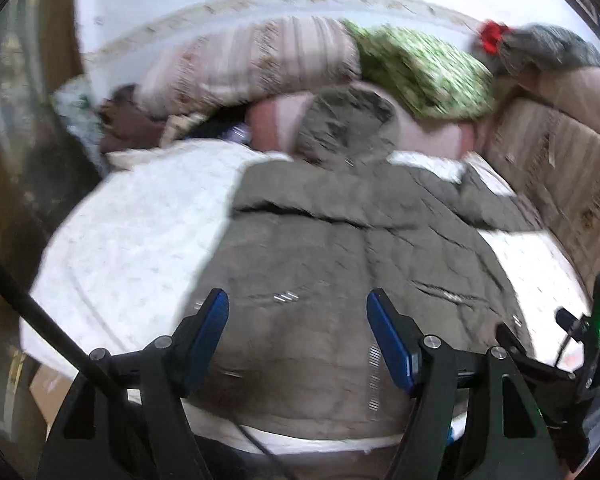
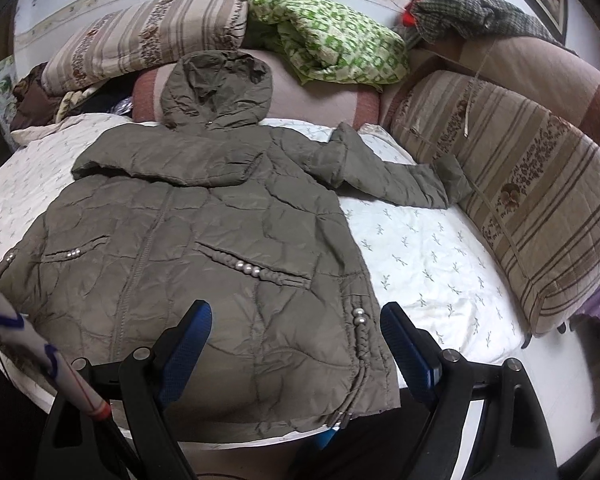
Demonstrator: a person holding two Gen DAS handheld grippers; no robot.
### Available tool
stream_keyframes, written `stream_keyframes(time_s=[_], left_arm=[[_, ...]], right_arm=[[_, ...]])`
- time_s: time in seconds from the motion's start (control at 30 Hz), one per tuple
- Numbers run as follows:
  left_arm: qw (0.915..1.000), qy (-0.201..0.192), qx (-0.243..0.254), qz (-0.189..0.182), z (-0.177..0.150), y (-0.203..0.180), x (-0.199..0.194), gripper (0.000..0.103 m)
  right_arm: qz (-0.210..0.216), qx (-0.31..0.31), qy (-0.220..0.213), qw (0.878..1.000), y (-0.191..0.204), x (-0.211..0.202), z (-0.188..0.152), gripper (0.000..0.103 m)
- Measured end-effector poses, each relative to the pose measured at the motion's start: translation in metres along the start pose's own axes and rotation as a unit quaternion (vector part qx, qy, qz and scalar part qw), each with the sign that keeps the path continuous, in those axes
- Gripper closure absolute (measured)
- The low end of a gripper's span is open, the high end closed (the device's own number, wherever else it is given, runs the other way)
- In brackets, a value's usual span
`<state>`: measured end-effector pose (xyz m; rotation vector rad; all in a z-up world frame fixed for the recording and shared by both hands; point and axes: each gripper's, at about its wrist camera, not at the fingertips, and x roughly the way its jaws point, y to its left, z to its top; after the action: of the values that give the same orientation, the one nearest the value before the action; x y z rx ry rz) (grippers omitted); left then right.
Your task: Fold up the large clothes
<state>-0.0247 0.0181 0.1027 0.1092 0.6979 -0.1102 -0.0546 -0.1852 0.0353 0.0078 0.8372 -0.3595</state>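
Observation:
An olive-brown quilted hooded jacket (image 2: 204, 224) lies front up on a white patterned bed sheet (image 2: 432, 256). Its hood (image 2: 216, 88) points to the far side. Its left-side sleeve is folded across the chest; the other sleeve (image 2: 396, 172) stretches out to the right. My right gripper (image 2: 296, 312) is open and empty above the jacket's near right hem. My left gripper (image 1: 298, 300) is open and empty above the jacket's lower part (image 1: 340, 248); this view is blurred.
Striped cushions (image 2: 532, 200) line the right side and back of the bed. A green checked blanket (image 2: 332, 40) and a pink bolster (image 2: 308, 100) lie behind the hood. Dark clothes (image 2: 32, 96) pile up at the far left. A striped stick (image 2: 40, 344) crosses the lower left.

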Motion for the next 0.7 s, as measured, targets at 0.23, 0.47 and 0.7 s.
stream_keyframes(time_s=[0.23, 0.47, 0.7], left_arm=[[0.9927, -0.053, -0.058, 0.091, -0.002, 0.054, -0.040, 0.026], [0.9895, -0.051, -0.076, 0.112, -0.006, 0.075, -0.046, 0.026], [0.9927, -0.038, -0.054, 0.101, 0.002, 0.060, -0.019, 0.025]], right_arm=[[0.030, -0.040, -0.031, 0.998, 0.033, -0.023, 0.005, 0.013], [0.059, -0.064, -0.041, 0.995, 0.049, -0.033, 0.009, 0.013], [0.050, -0.006, -0.024, 0.998, 0.012, -0.003, 0.030, 0.013]])
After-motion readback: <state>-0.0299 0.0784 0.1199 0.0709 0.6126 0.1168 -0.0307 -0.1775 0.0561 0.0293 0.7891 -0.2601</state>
